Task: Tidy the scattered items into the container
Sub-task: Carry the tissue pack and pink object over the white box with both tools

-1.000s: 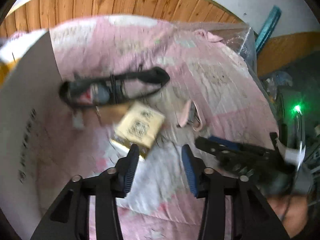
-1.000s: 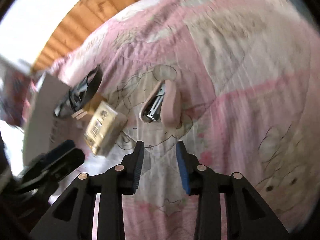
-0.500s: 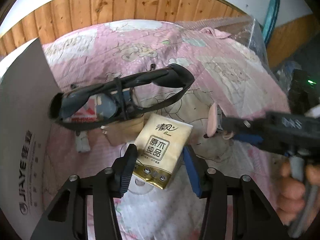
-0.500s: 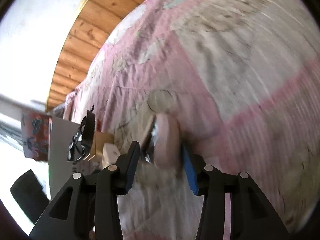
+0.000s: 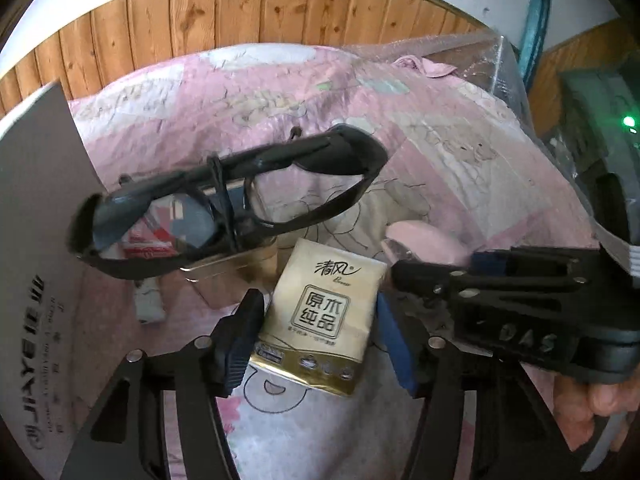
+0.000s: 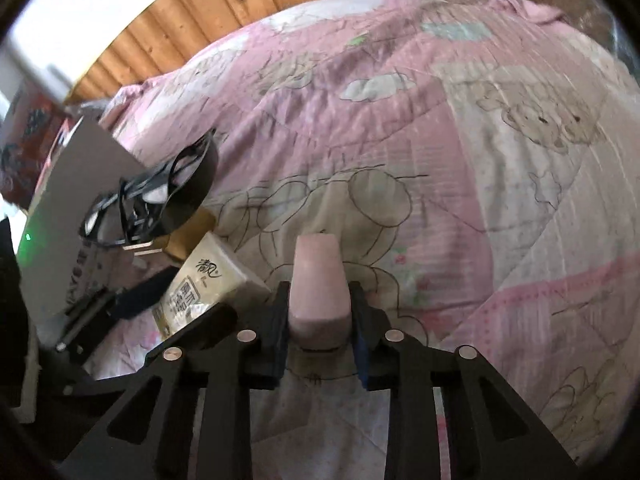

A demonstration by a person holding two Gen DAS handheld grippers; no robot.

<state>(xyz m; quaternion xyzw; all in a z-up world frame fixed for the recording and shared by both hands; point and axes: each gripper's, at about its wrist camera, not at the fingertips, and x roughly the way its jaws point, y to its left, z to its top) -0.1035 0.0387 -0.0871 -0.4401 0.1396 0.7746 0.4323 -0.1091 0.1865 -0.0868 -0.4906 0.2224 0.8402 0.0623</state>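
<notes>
A gold tissue pack (image 5: 320, 312) lies on the pink quilt (image 5: 440, 152). My left gripper (image 5: 318, 332) is open, one finger on each side of the pack. My right gripper (image 6: 319, 320) is shut on a pink stapler (image 6: 318, 276), low over the quilt; in the left wrist view that stapler (image 5: 428, 240) shows just right of the pack. Black glasses (image 5: 224, 208) rest on a small tan box (image 5: 244, 264) beside the grey cardboard container (image 5: 36, 248) at the left. The right wrist view shows the tissue pack (image 6: 208, 276), the glasses (image 6: 160, 200) and the container (image 6: 84, 168) to its left.
A wooden headboard (image 5: 240, 12) runs along the far side. A clear plastic-wrapped bundle (image 5: 480, 64) with a pink cloth (image 5: 428, 66) on it sits at the far right. A small white item (image 5: 150, 300) lies by the container. A hand (image 5: 600, 396) holds the right gripper.
My right gripper has come down over the pink stapler and shut on it. My left gripper has moved forward until its fingers flank the tissue pack.
</notes>
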